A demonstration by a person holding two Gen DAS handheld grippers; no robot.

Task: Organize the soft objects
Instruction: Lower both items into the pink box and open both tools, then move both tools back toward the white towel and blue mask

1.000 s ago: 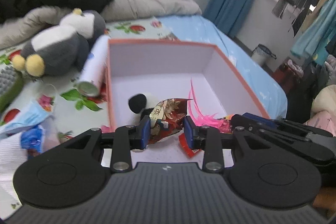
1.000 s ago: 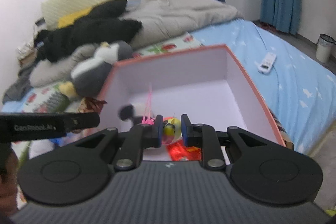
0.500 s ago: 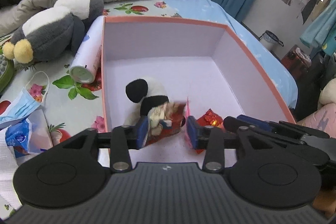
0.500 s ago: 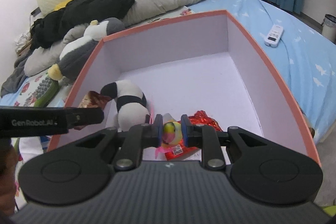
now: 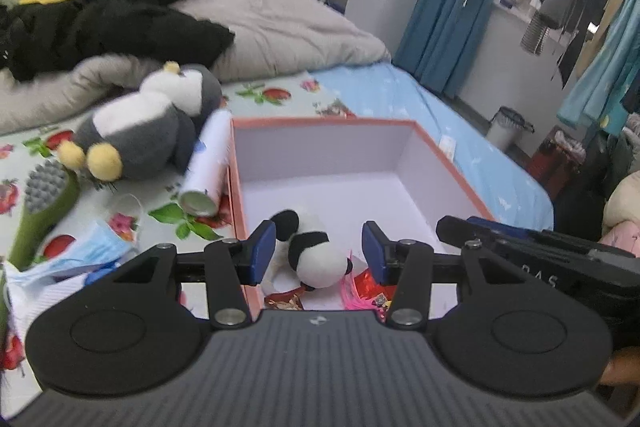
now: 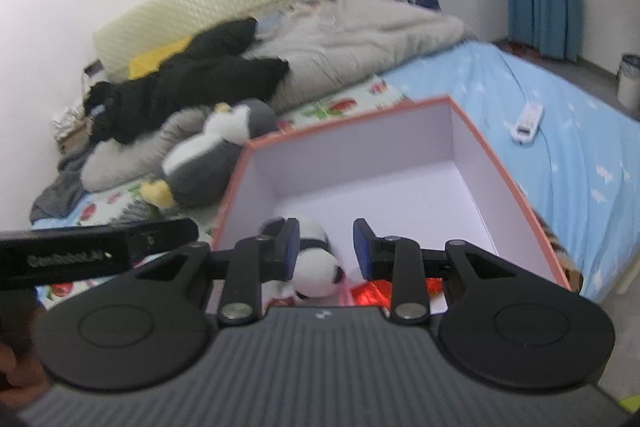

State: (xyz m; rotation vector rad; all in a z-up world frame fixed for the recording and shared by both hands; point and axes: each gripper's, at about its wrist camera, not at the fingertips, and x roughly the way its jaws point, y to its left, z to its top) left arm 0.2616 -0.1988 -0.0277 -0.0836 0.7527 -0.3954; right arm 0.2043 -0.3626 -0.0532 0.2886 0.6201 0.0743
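- Left hand-held gripper (image 5: 319, 253): blue rubbery pads apart, jaws just been opening, nothing gripped; the fuzzy round panda plush (image 5: 311, 251) lies below the gap.
- Right hand-held gripper (image 6: 326, 248): jaws likewise just been opening, empty.
- Panda sits low in frame inside the square, smooth-walled cardboard box (image 5: 320, 155), beside crinkly red foil wrappers (image 6: 372, 291) and pink strands (image 5: 360, 301).
- Left of the box on the bed: fluffy grey penguin plush (image 5: 148, 131), white tube (image 5: 208, 163).

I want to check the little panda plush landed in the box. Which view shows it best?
The left wrist view: the panda plush lies sharp and nearly whole inside the box. The right wrist view shows it blurred, partly hidden behind the fingers.
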